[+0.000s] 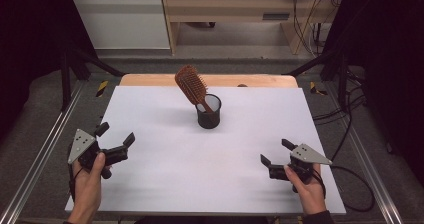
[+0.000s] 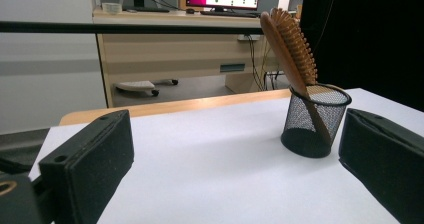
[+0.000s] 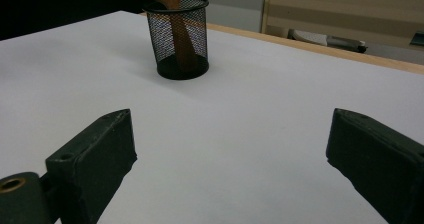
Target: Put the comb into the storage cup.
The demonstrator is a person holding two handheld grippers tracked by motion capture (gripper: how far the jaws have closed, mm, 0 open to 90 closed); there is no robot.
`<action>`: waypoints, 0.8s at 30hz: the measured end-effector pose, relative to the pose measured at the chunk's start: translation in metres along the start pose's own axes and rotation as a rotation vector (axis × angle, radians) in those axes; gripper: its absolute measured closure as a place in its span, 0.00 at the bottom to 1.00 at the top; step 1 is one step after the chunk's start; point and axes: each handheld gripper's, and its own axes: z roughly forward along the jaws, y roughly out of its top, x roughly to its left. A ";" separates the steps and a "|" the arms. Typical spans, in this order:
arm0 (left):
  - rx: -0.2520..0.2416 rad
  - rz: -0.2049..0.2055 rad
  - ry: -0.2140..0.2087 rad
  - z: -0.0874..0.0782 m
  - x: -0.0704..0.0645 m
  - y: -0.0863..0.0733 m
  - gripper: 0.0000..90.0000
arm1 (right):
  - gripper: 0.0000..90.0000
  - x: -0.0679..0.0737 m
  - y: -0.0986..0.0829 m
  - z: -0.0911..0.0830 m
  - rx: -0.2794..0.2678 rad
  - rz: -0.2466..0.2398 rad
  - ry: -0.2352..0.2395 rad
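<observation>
High view shows a white-topped desk (image 1: 165, 179) with a light wooden edge at its far side, and a black wire-mesh cylindrical pen cup (image 1: 208, 112) standing upright on it, a little beyond the middle. A brown wooden paddle hairbrush (image 1: 191, 85) stands in the cup handle down, its bristled head leaning up and to the left above the rim. The left claw (image 1: 115, 140) is held in the person's left hand (image 1: 89, 184) near the desk's near left corner, its two black jaws spread wide with nothing between them, angled toward the cup. The right claw (image 1: 276, 152) is held in the right hand (image 1: 307, 186) near the near right corner, likewise spread and empty, pointing inward. Both claws are well apart from the cup and from each other. In the left gripper view, the jaws rise wide apart at either side, and the pen cup (image 2: 315, 121) stands beyond them toward the right, with the hairbrush (image 2: 292, 51) leaning out of it, its handle visible through the mesh. In the right gripper view, the jaws stand equally wide over bare white surface, and the pen cup (image 3: 180, 36) sits farther off toward the upper left, the hairbrush (image 3: 177, 31) handle resting inside it and the head cut off by the top edge.
</observation>
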 end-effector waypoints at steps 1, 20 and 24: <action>0.002 -0.004 0.000 -0.001 0.000 -0.002 0.02 | 0.06 0.000 0.000 0.000 0.000 0.001 0.001; 0.030 0.009 -0.022 -0.006 -0.006 -0.025 0.02 | 0.05 -0.001 -0.001 -0.001 -0.009 -0.007 -0.007; 0.038 0.006 -0.031 -0.005 -0.008 -0.028 0.02 | 0.05 -0.001 -0.001 -0.001 -0.010 -0.011 -0.012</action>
